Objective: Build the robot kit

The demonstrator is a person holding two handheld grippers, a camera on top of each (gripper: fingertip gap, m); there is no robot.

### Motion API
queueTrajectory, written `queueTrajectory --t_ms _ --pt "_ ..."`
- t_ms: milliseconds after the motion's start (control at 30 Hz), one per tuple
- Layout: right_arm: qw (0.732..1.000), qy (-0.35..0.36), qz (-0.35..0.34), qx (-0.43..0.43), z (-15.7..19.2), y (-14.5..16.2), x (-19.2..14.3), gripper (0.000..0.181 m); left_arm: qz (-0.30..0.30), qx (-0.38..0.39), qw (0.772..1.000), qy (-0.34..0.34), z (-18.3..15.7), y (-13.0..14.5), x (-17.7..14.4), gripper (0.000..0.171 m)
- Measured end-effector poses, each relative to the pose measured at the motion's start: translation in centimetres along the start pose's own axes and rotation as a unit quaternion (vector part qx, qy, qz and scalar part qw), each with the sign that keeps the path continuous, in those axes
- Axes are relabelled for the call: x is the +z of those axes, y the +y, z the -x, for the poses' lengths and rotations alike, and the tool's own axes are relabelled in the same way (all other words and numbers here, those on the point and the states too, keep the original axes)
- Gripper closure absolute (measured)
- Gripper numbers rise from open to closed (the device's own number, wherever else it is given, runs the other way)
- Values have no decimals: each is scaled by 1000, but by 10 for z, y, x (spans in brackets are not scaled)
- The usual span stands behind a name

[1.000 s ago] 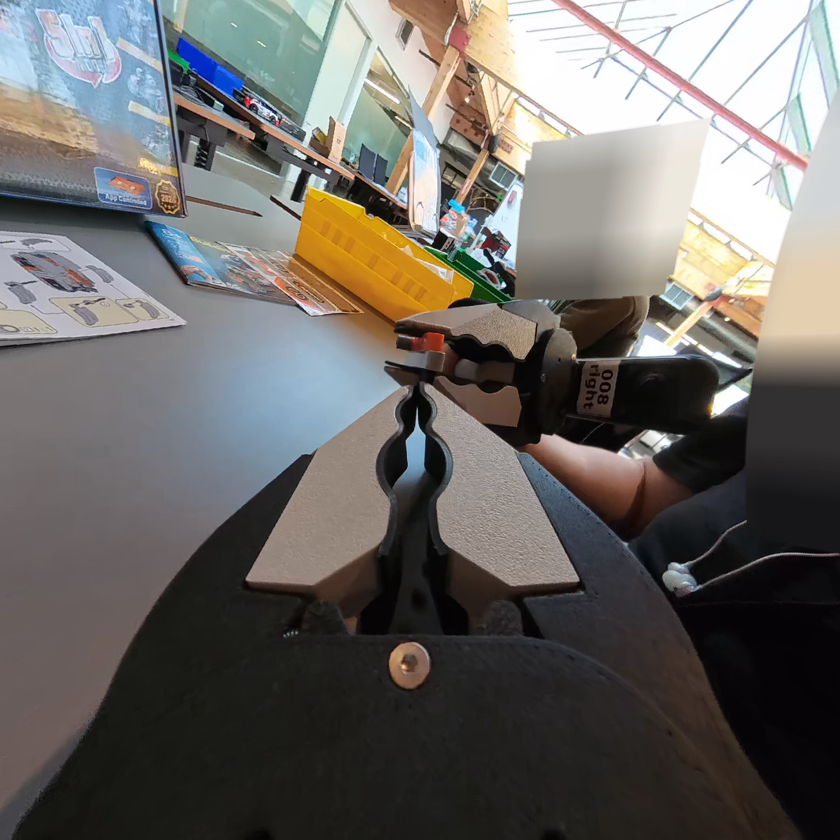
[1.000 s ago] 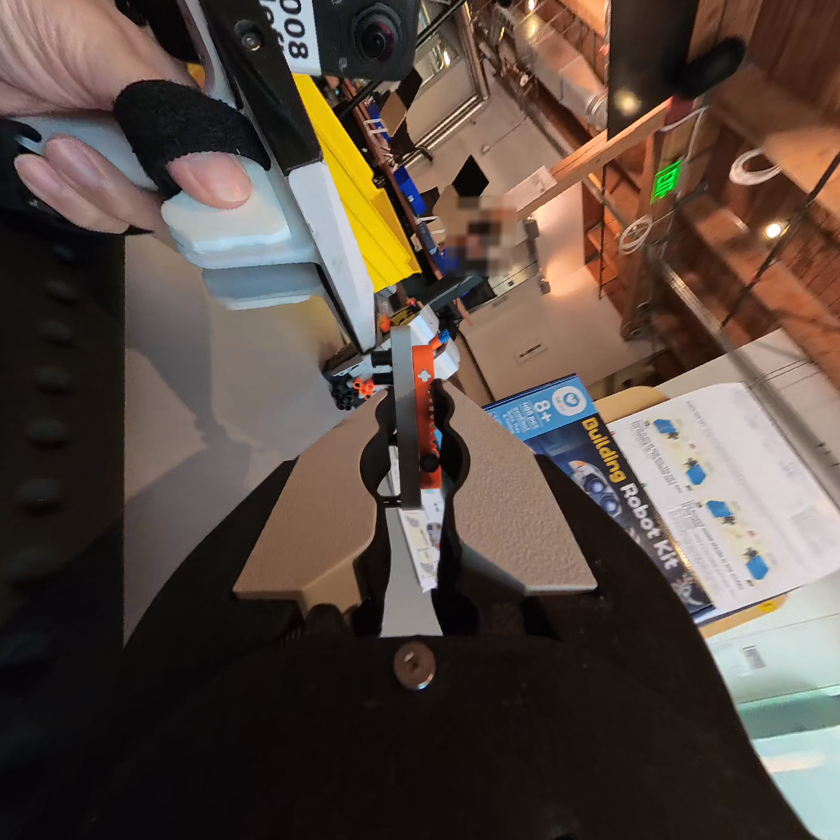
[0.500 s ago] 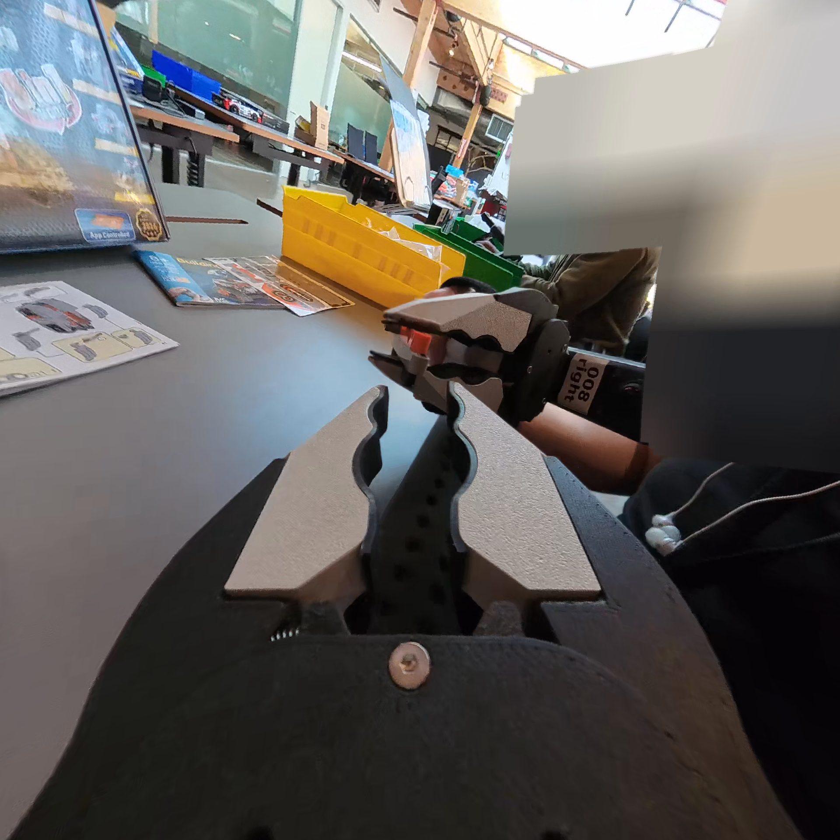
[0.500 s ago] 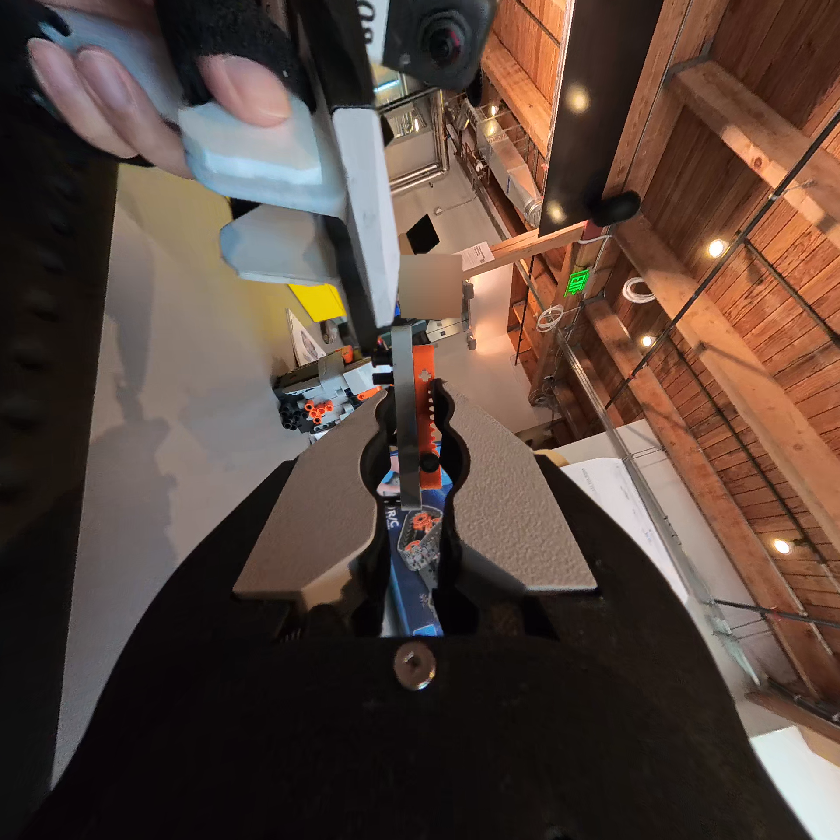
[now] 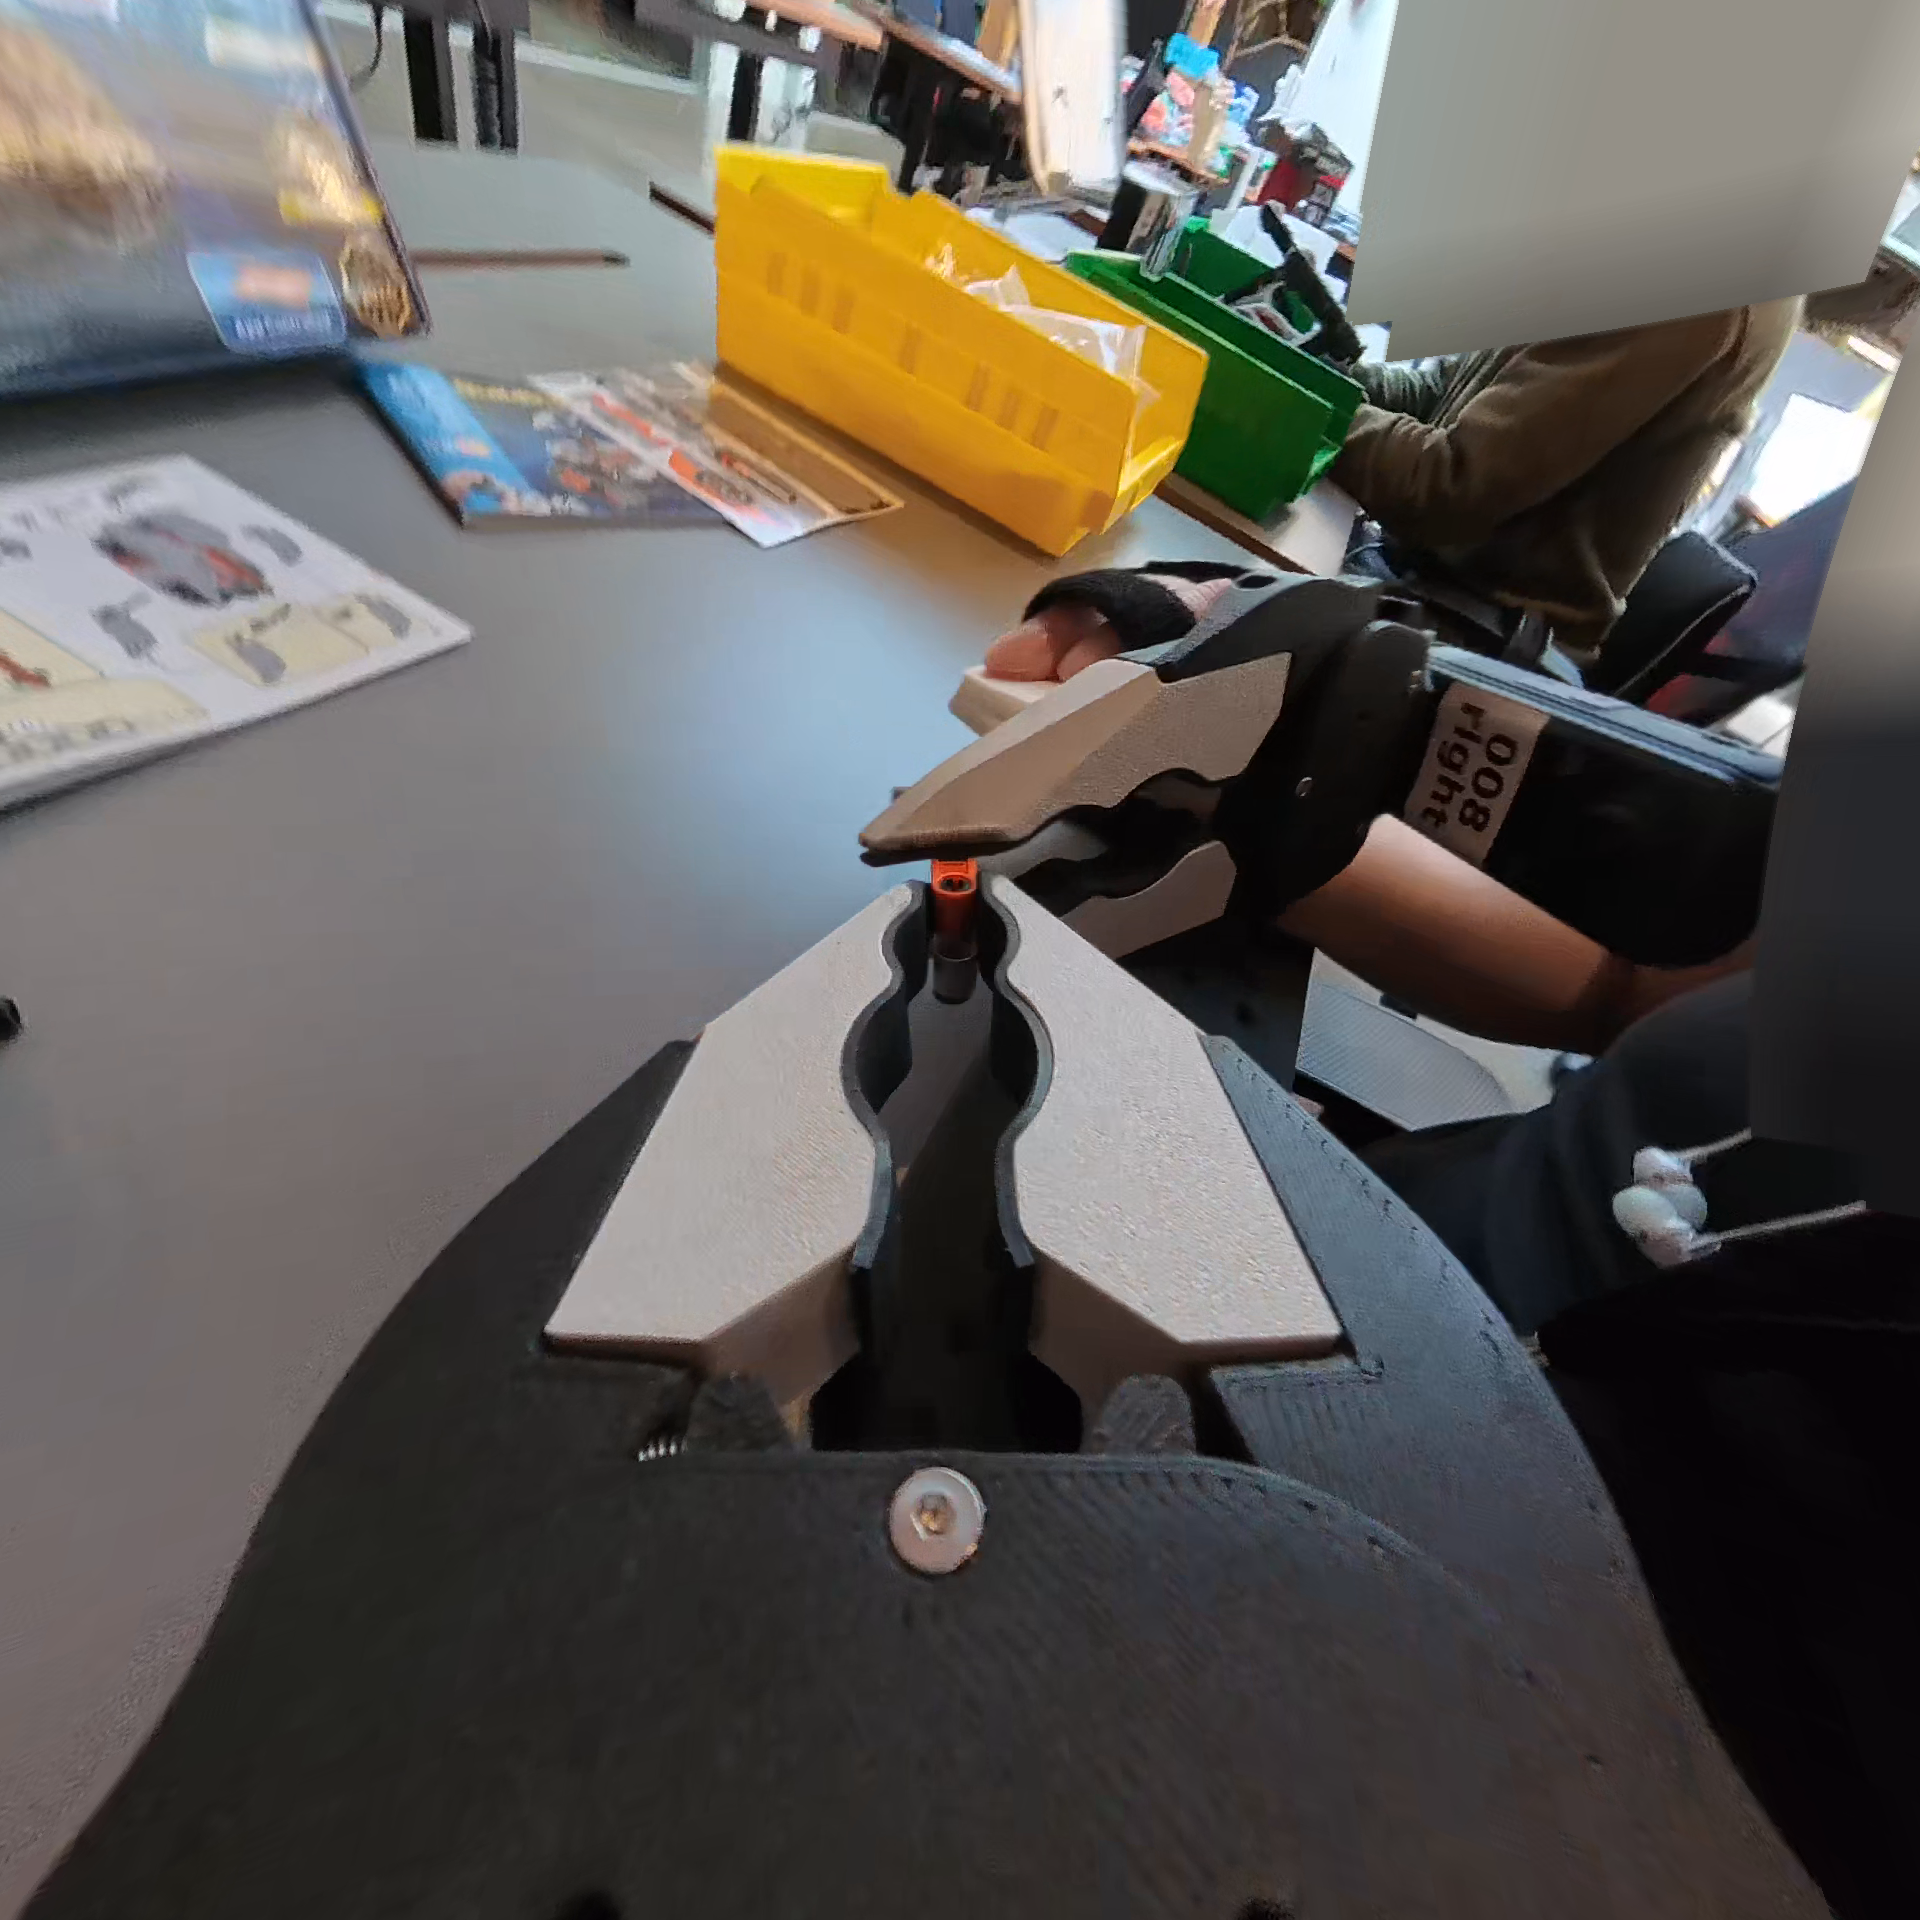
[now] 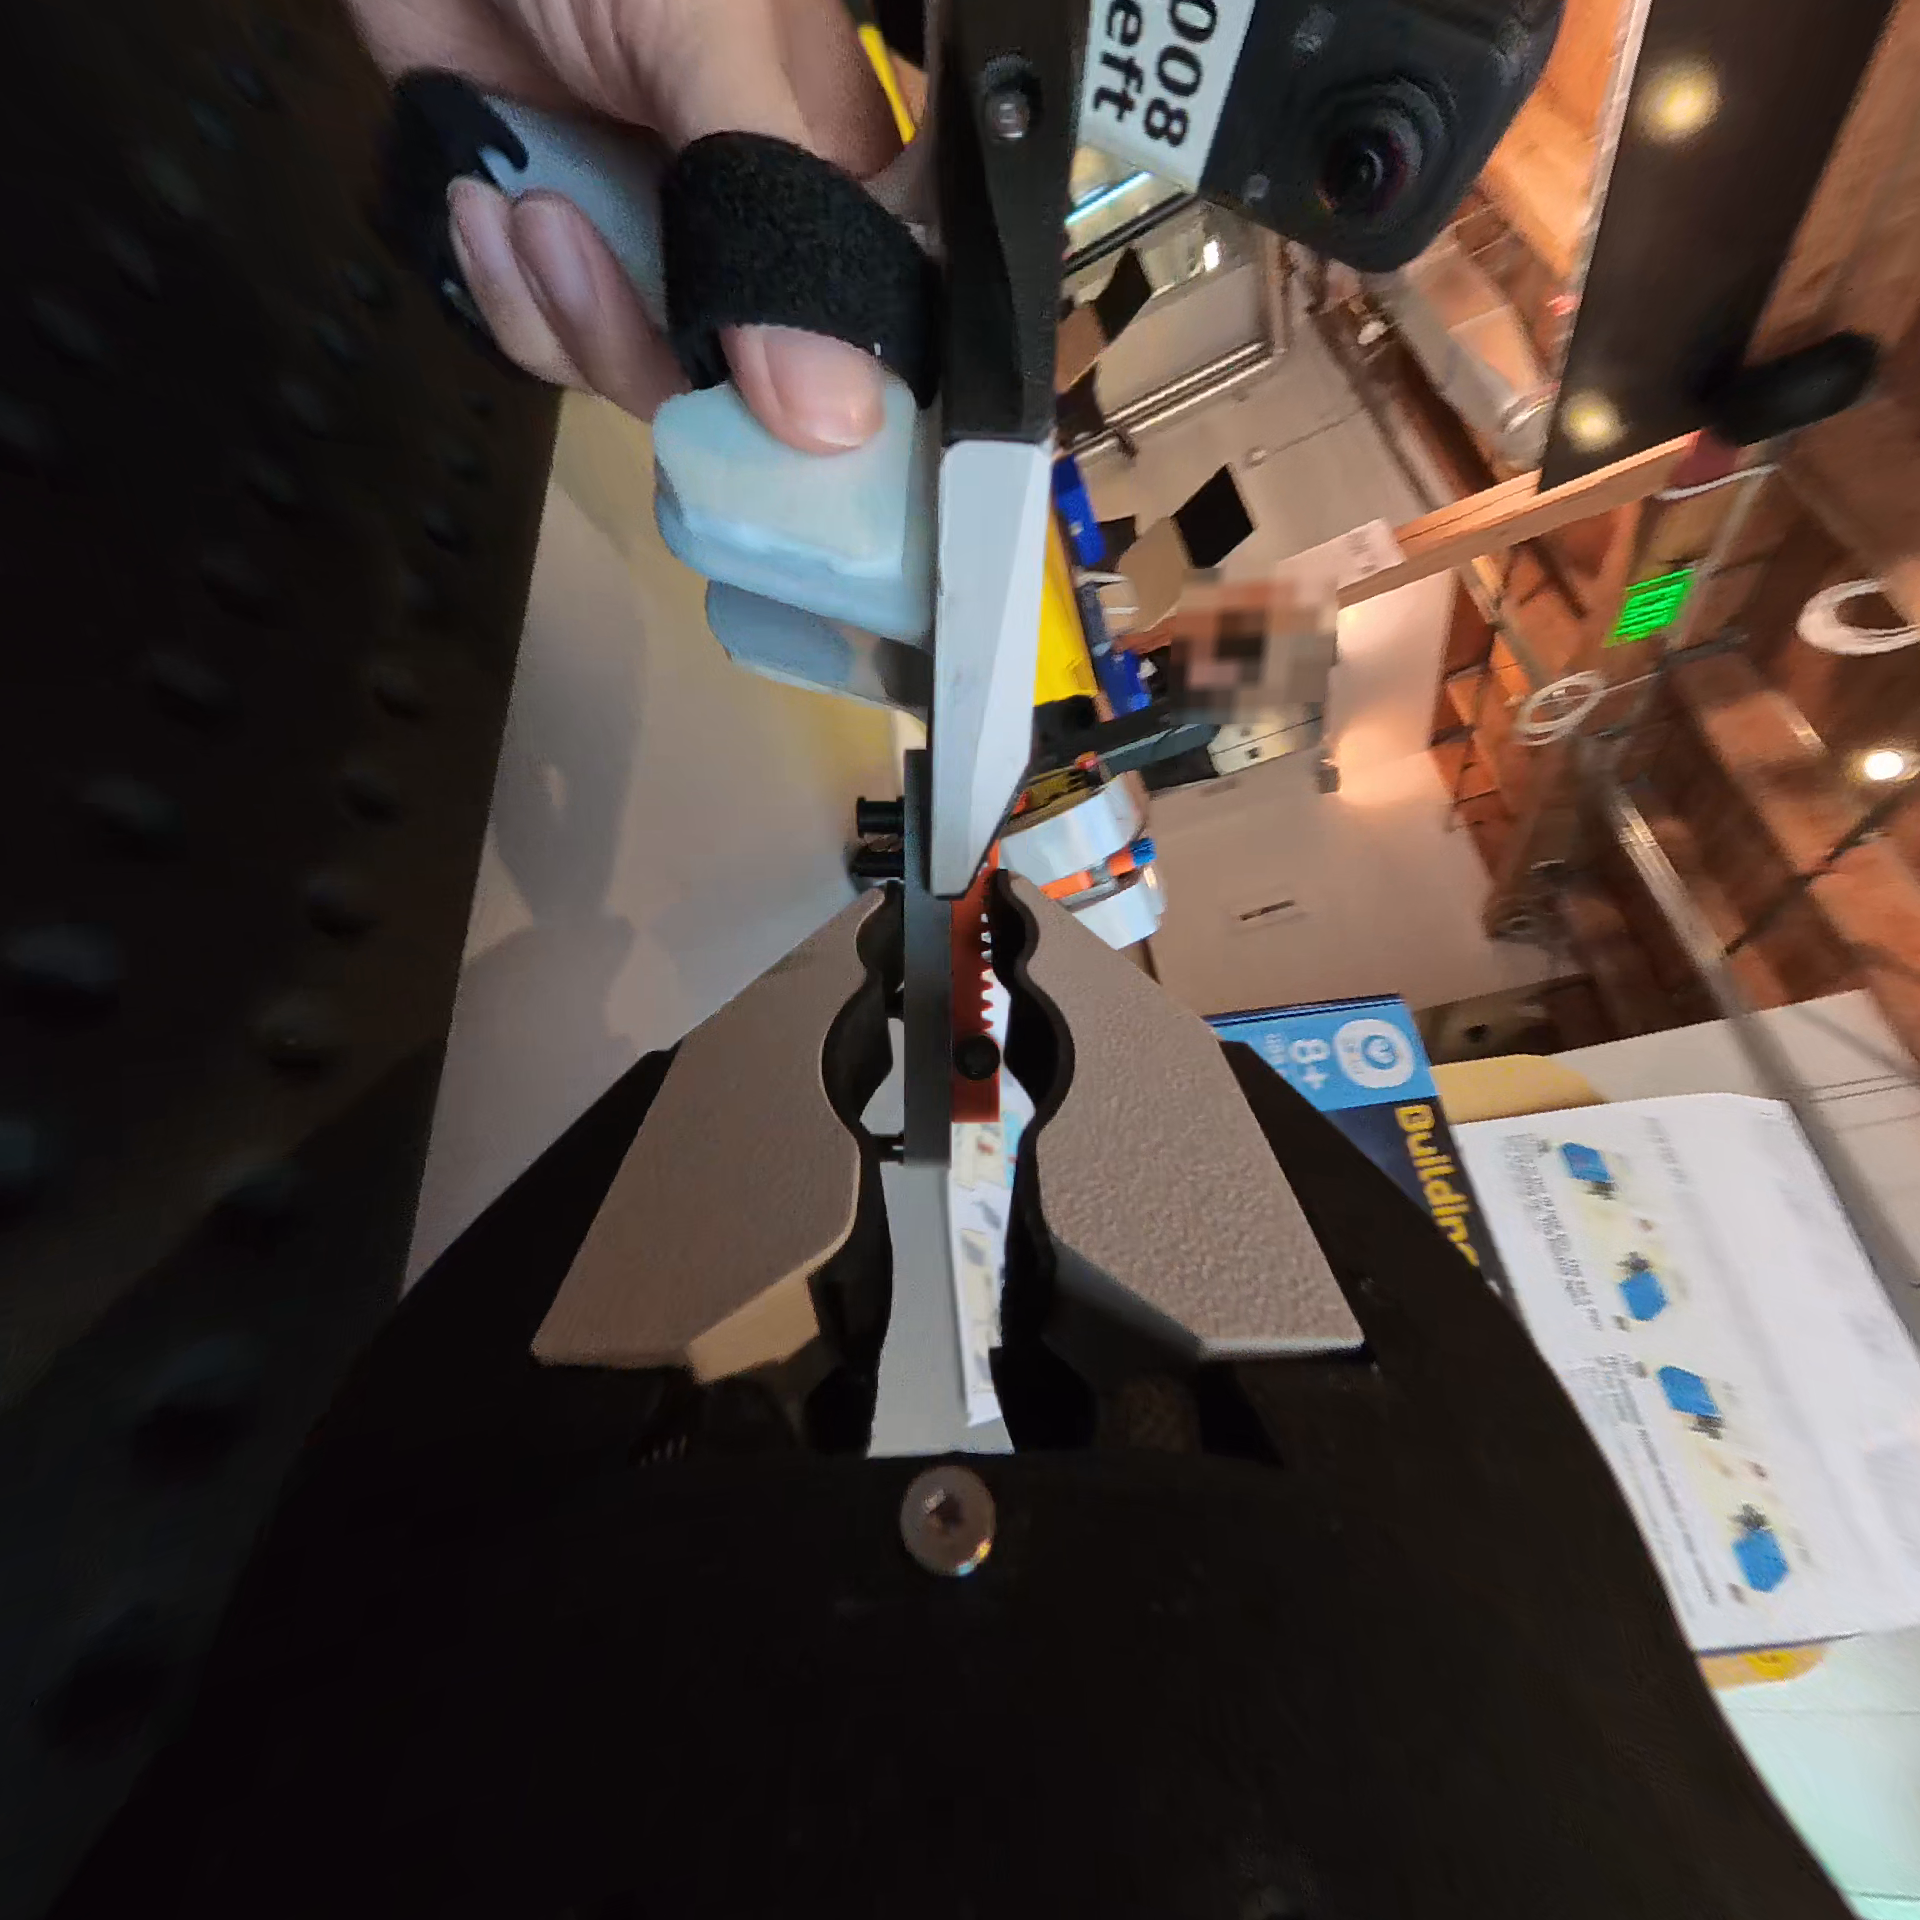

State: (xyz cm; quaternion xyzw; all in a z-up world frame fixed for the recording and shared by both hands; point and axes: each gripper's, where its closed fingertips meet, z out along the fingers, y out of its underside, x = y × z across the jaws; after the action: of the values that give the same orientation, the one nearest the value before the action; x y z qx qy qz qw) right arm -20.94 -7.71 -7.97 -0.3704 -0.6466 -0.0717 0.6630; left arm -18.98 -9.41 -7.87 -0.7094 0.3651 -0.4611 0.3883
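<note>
Left wrist view: the left tool (image 5: 951,902) has its two fingers nearly together, pinching a small orange-and-grey peg (image 5: 951,925) right at the tips. The right tool (image 5: 971,831) comes in from the right, its tips just above and touching that peg; whether its fingers are apart cannot be told from here. A hand (image 5: 1101,623) with a black finger wrap grips its handle. Beyond, on the dark bench (image 5: 520,810), a yellow bin (image 5: 935,353) stands against a green bin (image 5: 1236,384), a booklet (image 5: 623,447) lies beside them, and an instruction sheet (image 5: 197,603) sits at the left.

Right wrist view: the right tool (image 6: 945,904) is clamped on a grey-and-orange toy assembly (image 6: 951,1018), a grey beam with an orange toothed strip, held upright between the fingers. The left tool (image 6: 987,727) reaches down from above, its tip meeting the top of that assembly. A blue box (image 6: 1340,1060) and another sheet (image 6: 1714,1351) lie behind, right.
</note>
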Motion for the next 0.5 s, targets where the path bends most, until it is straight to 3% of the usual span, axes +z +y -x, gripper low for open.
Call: queueTrajectory --t_ms 67,167,267,367,433,500 --pt "999 -16 9 27 3 7 3 166 0 -74 997 11 7 2 3 166" --pt "992 -19 14 120 -3 17 5 160 -47 -206 976 50 13 -4 6 166" --pt "985 10 18 169 -17 19 0 147 -116 -325 931 117 13 -13 3 166" --pt "980 50 5 191 -31 14 -9 150 -198 -409 878 146 23 -24 -8 166" --pt "961 51 -11 271 -35 7 -14 154 -242 -428 860 136 32 -27 -17 166" --pt "912 31 -41 407 -33 -3 -16 158 -286 -417 853 130 33 -35 -25 166"
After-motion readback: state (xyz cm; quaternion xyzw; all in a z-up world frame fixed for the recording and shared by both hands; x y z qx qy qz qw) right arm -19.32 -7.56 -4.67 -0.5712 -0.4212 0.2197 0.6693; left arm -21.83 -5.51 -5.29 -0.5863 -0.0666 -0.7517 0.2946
